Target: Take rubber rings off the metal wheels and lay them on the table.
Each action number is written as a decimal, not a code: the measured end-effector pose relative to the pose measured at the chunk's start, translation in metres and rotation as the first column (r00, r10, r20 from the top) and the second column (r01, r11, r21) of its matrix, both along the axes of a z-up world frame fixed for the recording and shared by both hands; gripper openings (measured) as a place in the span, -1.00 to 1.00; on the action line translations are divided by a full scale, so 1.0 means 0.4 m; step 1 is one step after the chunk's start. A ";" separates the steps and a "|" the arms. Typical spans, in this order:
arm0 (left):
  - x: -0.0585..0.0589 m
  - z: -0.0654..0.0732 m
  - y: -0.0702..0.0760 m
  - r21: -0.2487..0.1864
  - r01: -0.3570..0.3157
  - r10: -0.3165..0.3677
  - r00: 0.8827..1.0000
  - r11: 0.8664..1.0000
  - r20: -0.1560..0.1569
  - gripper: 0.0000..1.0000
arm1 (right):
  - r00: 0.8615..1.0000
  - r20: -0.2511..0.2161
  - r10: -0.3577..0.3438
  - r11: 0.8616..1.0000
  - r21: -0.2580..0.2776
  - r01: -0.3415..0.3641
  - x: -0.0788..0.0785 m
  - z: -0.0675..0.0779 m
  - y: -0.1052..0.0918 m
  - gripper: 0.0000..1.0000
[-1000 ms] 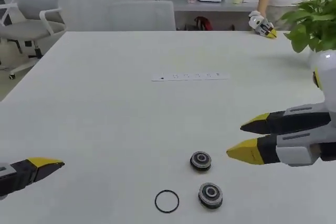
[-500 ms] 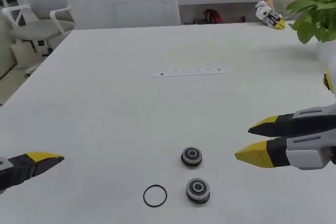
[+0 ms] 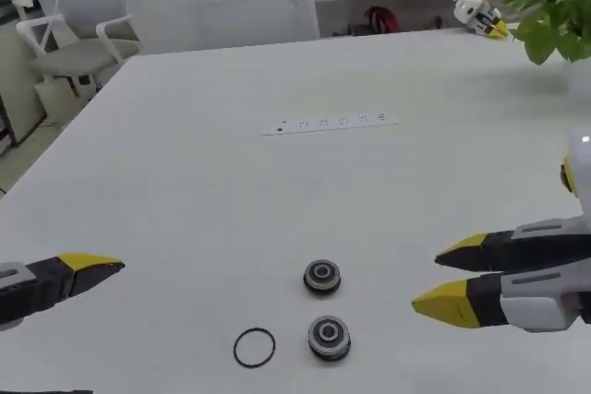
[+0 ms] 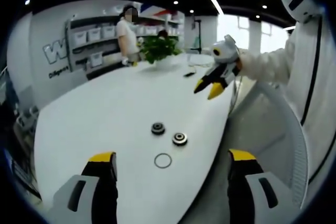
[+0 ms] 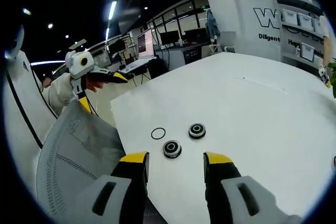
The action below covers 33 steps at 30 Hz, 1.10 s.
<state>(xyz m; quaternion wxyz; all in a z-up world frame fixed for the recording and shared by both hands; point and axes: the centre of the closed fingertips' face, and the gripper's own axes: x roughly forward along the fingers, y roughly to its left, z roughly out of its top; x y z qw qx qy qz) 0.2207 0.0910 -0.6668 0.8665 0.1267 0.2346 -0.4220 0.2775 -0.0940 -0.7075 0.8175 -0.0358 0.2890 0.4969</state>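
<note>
Farther wheel [image 3: 321, 277] and nearer wheel [image 3: 329, 337] stand close together near the front edge of the table [image 3: 231, 191]. One loose rubber ring [image 3: 254, 348] lies flat just left of the nearer wheel, not touching it. Left gripper [image 3: 92, 272]: jaws spread wide, empty, parked well off to the left, probably to steady a wheel. Right gripper [image 3: 429, 277]: jaws moderately parted, empty, aimed at the wheels, likely lining up a pinch. Rings on wheels: too small to tell

Wall lettering [image 5: 272, 36] apparently reads "Diligent".
</note>
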 end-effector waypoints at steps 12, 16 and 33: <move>-0.001 0.000 -0.073 0.036 0.020 -0.020 1.000 0.999 -0.002 0.78 | 0.998 -0.041 0.052 0.996 0.077 -0.049 -0.007 -0.048 0.007 -0.23; 0.005 -0.001 -0.091 0.056 0.026 -0.026 1.000 0.998 -0.002 0.73 | 0.997 -0.049 0.065 0.993 0.099 -0.059 -0.011 -0.059 0.009 -0.24; 0.076 0.031 -0.184 0.022 0.066 -0.066 0.998 0.998 0.014 0.53 | 0.990 -0.078 0.116 0.981 0.164 -0.102 0.013 -0.111 0.037 -0.26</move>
